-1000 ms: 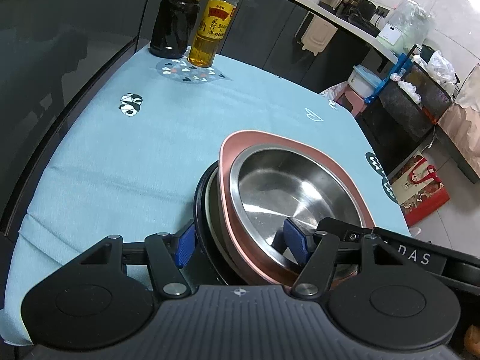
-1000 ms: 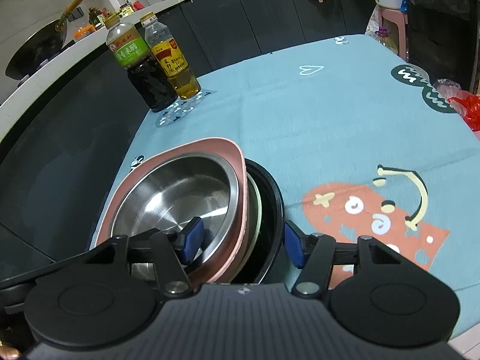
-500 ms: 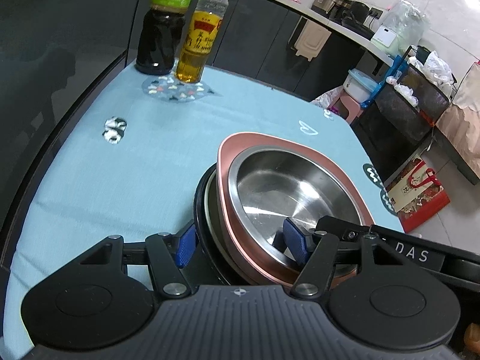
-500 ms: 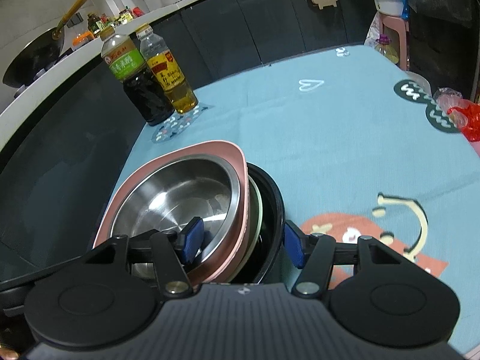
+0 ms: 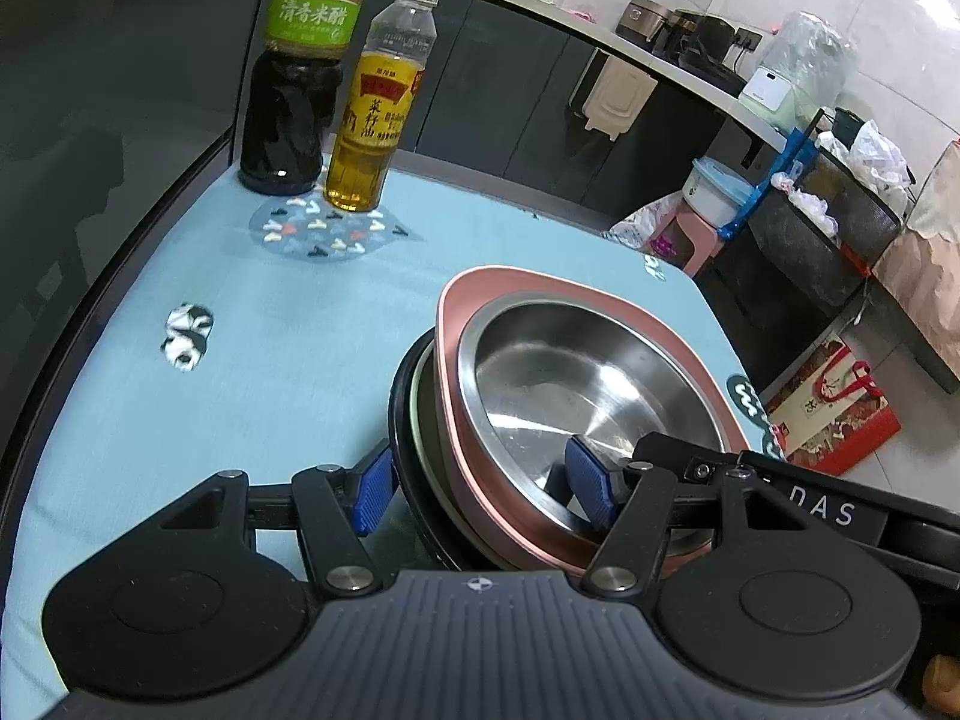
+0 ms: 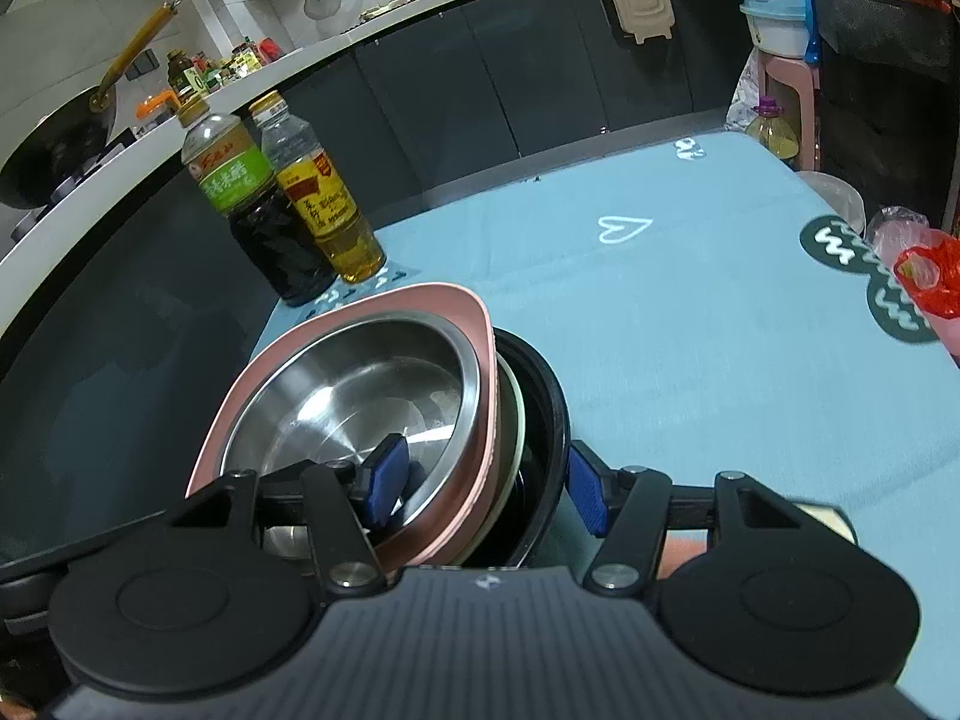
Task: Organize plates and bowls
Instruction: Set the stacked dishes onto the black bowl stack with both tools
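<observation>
A stack of dishes hangs just over the blue tablecloth [image 5: 240, 330]: a steel bowl [image 5: 570, 372] in a pink plate [image 5: 456, 300], on a pale green plate [image 5: 418, 396], in a black bowl [image 5: 399, 408]. My left gripper [image 5: 483, 486] is shut on the stack's left side, one pad outside the black bowl and one inside the steel bowl. On the opposite side my right gripper [image 6: 485, 486] clamps the same stack: steel bowl [image 6: 360, 390], pink plate [image 6: 420, 294], black bowl [image 6: 549, 384].
A dark vinegar bottle [image 5: 288, 120] and a yellow oil bottle [image 5: 378, 120] stand together at the table's far left corner. A red plastic bag [image 6: 930, 276] lies at the right edge. Beyond the table are dark cabinets and a pink stool [image 5: 696, 246] bearing a tub.
Both grippers have carried the stack across the table toward the two bottles, which now look nearer and larger. The grip on the stack is unchanged.
</observation>
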`<state>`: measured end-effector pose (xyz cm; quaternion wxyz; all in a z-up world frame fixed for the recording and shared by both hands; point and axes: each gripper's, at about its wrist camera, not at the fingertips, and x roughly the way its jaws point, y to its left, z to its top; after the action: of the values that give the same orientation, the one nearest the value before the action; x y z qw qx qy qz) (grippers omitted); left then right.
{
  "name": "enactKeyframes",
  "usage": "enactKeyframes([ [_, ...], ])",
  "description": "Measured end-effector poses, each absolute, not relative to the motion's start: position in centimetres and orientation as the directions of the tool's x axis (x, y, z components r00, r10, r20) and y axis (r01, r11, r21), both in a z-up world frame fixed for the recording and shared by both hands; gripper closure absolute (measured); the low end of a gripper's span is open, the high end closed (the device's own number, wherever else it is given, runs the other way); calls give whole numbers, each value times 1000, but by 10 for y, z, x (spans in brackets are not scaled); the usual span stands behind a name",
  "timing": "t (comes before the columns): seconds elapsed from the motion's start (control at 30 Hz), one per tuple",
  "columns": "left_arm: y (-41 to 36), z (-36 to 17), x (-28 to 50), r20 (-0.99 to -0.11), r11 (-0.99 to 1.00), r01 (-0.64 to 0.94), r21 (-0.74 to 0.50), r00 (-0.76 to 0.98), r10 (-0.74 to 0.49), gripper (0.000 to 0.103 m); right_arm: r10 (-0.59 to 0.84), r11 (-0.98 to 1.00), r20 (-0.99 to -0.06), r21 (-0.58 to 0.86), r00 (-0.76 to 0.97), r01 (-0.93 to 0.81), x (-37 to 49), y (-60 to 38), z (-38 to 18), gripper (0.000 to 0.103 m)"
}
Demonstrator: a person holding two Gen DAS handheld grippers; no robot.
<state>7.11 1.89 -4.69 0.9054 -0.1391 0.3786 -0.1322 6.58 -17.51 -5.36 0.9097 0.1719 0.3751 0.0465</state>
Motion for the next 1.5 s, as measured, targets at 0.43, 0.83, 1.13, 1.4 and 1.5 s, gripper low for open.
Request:
enactKeyframes([
  [0.43,8,-46,122,-629,925,139,-355,696,-346,46,209,936,-645,350,735,42,110,-189,-52,46],
  [0.83,-7,-52,158,-626,932,138,-335,707,-329,48,211,929,-642,365,737,52,146,-205,-59,46],
  [1.13,-13,-58,168,-627,934,145,-326,707,-328,48,210,925,-637,375,741,60,157,-215,-67,46],
  [1.4,-15,-77,175,-656,937,131,-324,682,-322,46,211,923,-666,376,716,79,164,-217,-80,46],
  [1.5,-12,-79,175,-652,931,126,-342,682,-332,46,207,923,-664,376,718,82,164,-218,-85,46],
])
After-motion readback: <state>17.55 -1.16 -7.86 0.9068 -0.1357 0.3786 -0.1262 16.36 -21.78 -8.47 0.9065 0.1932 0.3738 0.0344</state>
